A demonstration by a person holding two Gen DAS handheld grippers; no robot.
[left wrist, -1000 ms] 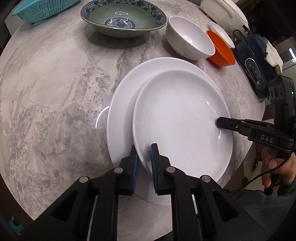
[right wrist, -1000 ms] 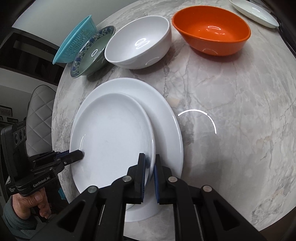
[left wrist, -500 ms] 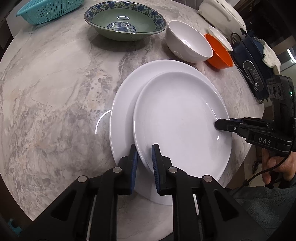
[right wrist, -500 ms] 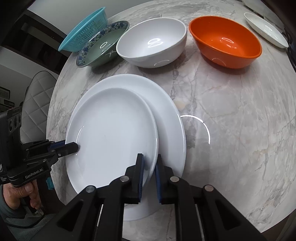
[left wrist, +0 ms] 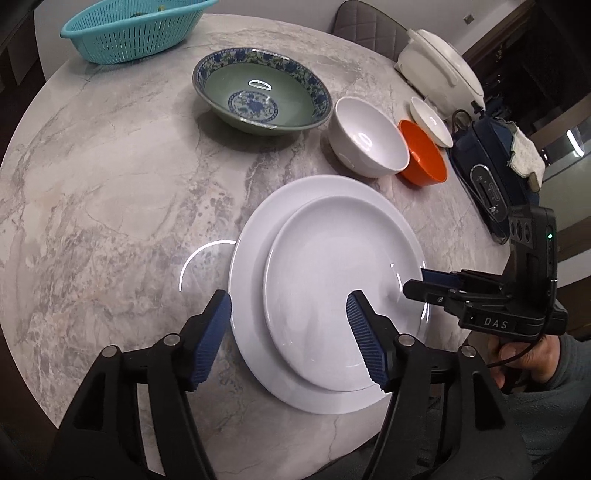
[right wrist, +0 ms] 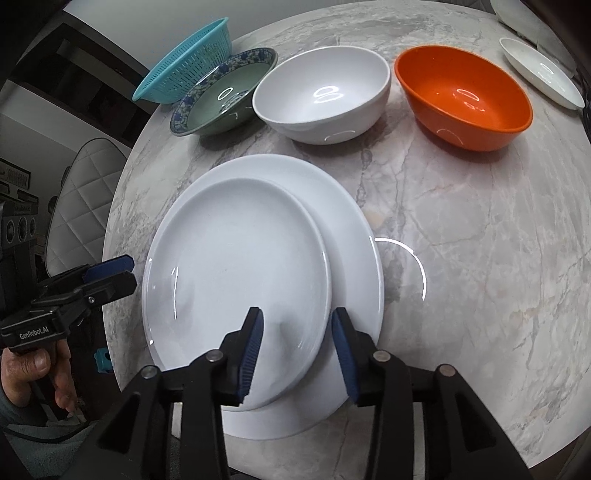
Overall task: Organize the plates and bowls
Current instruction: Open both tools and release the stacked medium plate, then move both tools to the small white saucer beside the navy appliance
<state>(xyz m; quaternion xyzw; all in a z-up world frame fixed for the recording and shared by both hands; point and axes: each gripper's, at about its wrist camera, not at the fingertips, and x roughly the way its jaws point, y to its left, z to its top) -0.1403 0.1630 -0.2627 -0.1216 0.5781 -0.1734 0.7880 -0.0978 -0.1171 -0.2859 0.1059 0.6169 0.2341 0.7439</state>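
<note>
The small white plate lies on top of the big white plate, pushed toward the side nearest the person. Both plates sit on the round marble table, close to its edge.

The left gripper hangs over one side of the plates. Its jaws have just been opening and now stand wide apart. The rims of both plates show in the gap between the jaws, but the blue pads do not press on them.

The right gripper is at the other side of the plates. Its jaws have just been opening too and stand apart. The edge of the small plate is between them, and the pads do not squeeze it. A hand holds this gripper's handle.

Farther back on the table stand a white bowl and an orange bowl, right next to each other. A green bowl with a blue pattern is beside the white one. A small white dish sits behind the orange bowl. A teal basket is at the far edge.
</note>
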